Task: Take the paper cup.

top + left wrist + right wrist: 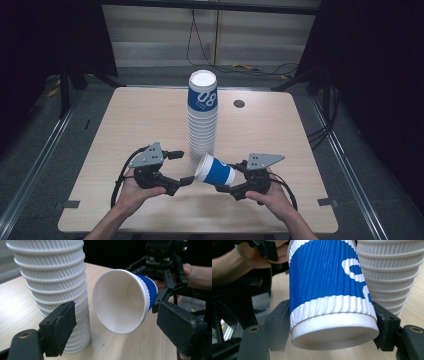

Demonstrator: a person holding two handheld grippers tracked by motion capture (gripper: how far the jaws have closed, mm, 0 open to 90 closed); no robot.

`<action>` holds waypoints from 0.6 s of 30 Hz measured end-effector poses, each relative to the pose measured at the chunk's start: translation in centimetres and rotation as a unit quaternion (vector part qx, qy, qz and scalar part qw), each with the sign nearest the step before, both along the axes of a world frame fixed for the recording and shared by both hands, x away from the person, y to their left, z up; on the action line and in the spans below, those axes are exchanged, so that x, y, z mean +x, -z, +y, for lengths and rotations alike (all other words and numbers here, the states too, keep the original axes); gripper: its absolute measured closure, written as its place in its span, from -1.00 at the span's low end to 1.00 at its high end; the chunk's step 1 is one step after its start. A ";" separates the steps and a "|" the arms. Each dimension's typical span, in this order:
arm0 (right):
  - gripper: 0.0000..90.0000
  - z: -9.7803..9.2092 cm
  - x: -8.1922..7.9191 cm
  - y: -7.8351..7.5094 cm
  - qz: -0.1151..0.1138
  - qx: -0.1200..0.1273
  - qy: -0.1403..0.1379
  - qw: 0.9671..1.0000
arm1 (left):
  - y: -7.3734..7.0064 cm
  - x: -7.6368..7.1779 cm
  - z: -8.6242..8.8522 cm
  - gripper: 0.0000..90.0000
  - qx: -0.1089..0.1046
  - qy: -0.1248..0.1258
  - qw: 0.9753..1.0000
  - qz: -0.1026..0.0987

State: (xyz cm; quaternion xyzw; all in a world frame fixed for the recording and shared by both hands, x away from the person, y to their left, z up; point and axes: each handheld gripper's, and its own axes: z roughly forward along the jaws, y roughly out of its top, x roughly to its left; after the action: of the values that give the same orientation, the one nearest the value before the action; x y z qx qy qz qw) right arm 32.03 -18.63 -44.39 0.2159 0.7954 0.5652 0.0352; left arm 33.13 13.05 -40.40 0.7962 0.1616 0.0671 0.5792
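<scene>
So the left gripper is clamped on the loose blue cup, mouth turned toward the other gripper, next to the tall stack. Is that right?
Not quite: the right gripper is clamped on the loose blue cup, as the right gripper view shows. The left gripper stands open, facing the cup's mouth. The rest holds: the cup lies beside the tall stack.

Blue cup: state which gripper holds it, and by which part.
The right gripper holds the blue cup by its base end, jaws on opposite sides. The left gripper is open, holding nothing.
</scene>
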 end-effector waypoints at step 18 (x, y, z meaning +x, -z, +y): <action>-0.38 0.4 -0.3 0.4 -0.012 0.047 0.002 0.999 | -0.1 -0.1 -0.3 -0.66 -0.018 -0.003 1.000 0.021</action>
State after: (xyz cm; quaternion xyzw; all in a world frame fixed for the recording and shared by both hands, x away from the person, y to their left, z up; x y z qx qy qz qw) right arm 31.73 -18.21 -44.75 0.2123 0.7672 0.6042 0.0362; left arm 33.07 12.70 -40.33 0.7866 0.1770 0.0489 0.5896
